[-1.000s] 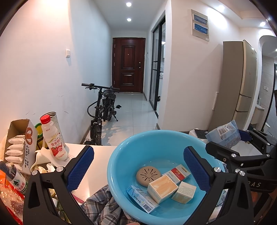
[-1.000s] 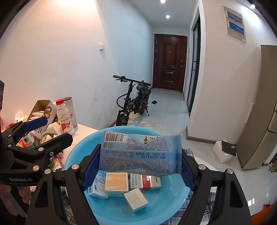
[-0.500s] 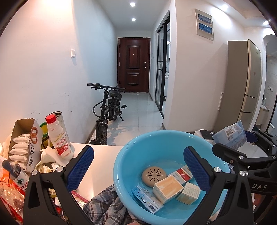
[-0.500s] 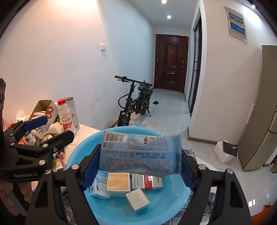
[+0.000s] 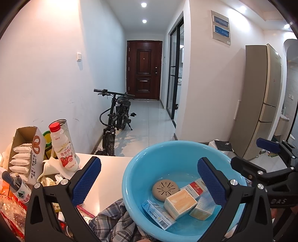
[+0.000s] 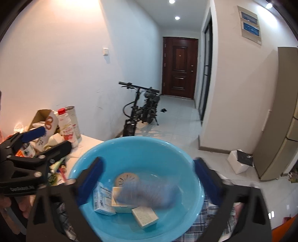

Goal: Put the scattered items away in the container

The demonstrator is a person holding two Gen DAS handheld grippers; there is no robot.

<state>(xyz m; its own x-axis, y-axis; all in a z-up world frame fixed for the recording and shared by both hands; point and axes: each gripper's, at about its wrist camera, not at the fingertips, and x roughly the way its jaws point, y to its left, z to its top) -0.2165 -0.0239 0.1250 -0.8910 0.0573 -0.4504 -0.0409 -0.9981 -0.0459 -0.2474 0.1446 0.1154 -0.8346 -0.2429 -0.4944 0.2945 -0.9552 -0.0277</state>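
Our right gripper (image 6: 147, 178) is opening, its jaws clear of the blurred blue packet (image 6: 147, 193) over the blue basin (image 6: 130, 149); our left gripper (image 5: 149, 178) stands apart, empty.

Bright, even indoor light from round ceiling spots (image 5: 143, 5) down the hallway. Soft glare on the pale floor tiles (image 5: 149, 128) beside the bicycle (image 5: 115, 119). Strong fisheye bending, walls curving, black corners at every edge. Left wrist view crisp throughout. Right wrist view smeared low down: right gripper (image 6: 147, 181) blurred, jaws opening, and a bluish packet (image 6: 147, 191) streaked by motion over the blue basin (image 6: 141, 145). Warm orange cast at far left.
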